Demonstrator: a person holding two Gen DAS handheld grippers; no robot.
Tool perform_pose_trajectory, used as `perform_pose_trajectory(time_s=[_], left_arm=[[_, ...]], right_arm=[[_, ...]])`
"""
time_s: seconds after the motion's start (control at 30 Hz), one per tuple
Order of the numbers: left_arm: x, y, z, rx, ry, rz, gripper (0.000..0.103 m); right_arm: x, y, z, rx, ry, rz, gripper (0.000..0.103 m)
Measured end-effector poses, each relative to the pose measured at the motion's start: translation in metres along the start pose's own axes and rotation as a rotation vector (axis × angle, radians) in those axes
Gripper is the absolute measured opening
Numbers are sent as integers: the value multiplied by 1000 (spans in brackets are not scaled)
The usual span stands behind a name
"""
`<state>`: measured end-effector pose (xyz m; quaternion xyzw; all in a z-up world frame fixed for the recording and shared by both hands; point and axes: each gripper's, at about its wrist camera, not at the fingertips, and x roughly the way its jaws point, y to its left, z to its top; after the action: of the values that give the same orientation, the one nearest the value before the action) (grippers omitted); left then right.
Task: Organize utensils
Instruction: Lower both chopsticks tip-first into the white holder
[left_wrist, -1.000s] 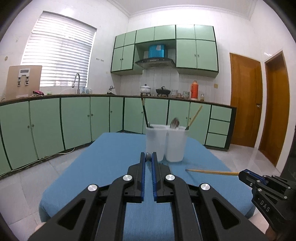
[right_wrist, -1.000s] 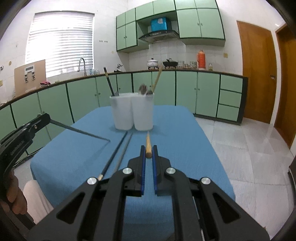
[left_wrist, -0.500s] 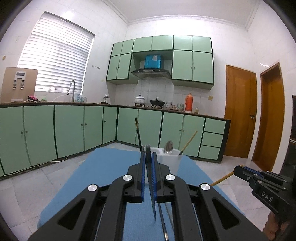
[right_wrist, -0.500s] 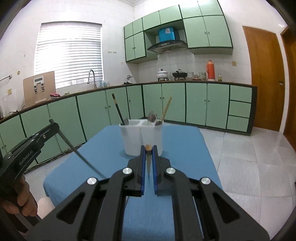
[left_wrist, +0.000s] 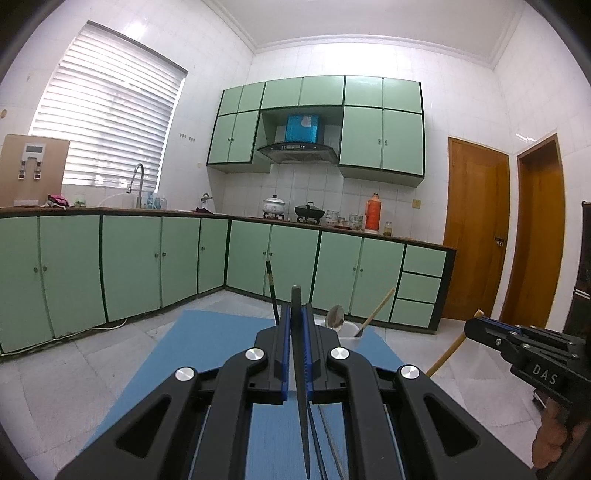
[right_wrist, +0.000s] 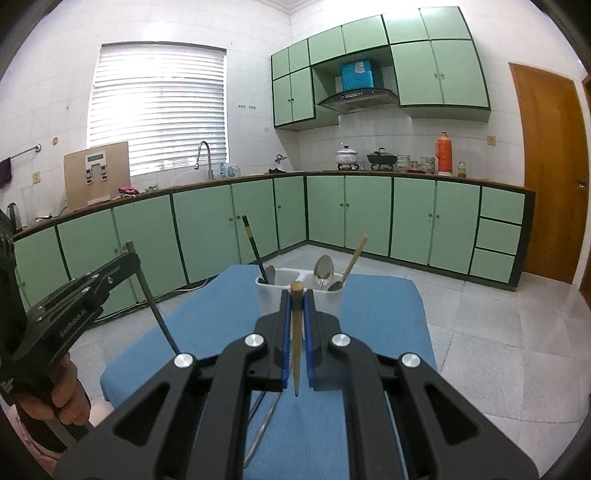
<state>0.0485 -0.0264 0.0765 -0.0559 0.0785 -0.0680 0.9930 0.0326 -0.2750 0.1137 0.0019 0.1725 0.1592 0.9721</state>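
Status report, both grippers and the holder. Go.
Left gripper shut on dark chopstick, right gripper shut on wooden chopstick. White utensil holder ahead on blue cloth. Path clear.

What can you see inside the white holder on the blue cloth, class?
In the white holder, the left compartment holds a dark chopstick and a spoon. The right holds two spoons and a wooden chopstick. Their lower ends and the holder's bottom are hidden.
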Motion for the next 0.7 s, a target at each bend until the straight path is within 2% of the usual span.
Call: perform_pose_trajectory(time_s=[0.27, 0.7], left_arm=[[11, -1, 26, 0, -58, 6, 6], [46, -12, 98, 19, -190, -8, 6]], right_arm=[[2, -1, 33, -8, -39, 14, 6], [19, -16, 111, -37, -134, 23, 6]])
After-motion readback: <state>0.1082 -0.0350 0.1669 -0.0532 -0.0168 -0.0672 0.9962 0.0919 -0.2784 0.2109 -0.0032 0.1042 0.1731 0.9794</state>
